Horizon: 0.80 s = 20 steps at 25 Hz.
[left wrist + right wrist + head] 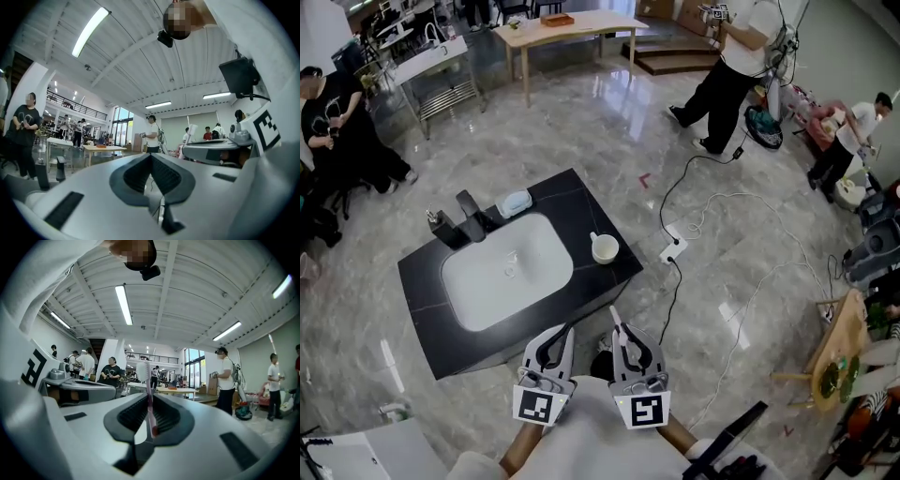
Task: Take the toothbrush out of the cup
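Head view: left gripper (pixel 565 331) and right gripper (pixel 620 330) side by side at near edge of black counter (pixel 422 281). Cup (pixel 605 248) stands right of basin (pixel 506 267), apart from both.
Left gripper view: jaws together, nothing between.
Right gripper view: jaws narrow, clamped on toothbrush (pixel 149 399) handle; bristle head upright, clear of cup.

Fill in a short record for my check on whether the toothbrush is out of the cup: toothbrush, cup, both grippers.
toothbrush: clamped in the right gripper, bristle end sticking out beyond the jaws, well away from the cup
cup: white, on the black counter, right of the sink basin; nothing sticks out of it
right gripper: shut on the toothbrush
left gripper: jaws together, empty
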Each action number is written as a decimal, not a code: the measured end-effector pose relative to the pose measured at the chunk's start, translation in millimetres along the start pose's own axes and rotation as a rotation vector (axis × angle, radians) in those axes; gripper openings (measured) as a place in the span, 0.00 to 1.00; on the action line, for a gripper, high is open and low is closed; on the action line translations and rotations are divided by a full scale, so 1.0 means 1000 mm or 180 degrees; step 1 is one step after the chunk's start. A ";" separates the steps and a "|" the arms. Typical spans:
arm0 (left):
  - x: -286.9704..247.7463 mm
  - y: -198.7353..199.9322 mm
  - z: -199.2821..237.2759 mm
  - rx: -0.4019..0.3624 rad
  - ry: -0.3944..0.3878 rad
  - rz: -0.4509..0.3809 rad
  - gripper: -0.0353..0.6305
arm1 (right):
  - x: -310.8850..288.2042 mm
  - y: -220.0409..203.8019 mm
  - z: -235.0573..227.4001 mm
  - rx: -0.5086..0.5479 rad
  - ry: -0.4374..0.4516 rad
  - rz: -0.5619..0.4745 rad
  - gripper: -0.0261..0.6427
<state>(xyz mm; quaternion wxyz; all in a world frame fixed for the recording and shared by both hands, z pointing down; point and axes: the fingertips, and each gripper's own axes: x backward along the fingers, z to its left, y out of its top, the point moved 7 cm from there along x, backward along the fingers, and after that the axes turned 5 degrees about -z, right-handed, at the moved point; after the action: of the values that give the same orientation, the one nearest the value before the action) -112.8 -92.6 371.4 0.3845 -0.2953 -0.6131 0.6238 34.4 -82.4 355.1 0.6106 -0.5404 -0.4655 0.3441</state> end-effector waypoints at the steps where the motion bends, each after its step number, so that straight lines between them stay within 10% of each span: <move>1: 0.005 0.001 -0.004 -0.0013 -0.0027 -0.0018 0.05 | 0.008 0.002 0.002 0.0003 -0.0008 0.0008 0.10; 20: 0.050 0.010 -0.032 -0.0012 -0.0113 -0.0086 0.05 | 0.056 0.014 0.027 -0.0037 -0.0109 0.0013 0.08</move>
<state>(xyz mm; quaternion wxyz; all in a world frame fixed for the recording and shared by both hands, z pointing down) -113.5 -33.4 364.4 0.3813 -0.2766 -0.6250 0.6225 28.8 -19.0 352.2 0.5987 -0.5390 -0.4767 0.3518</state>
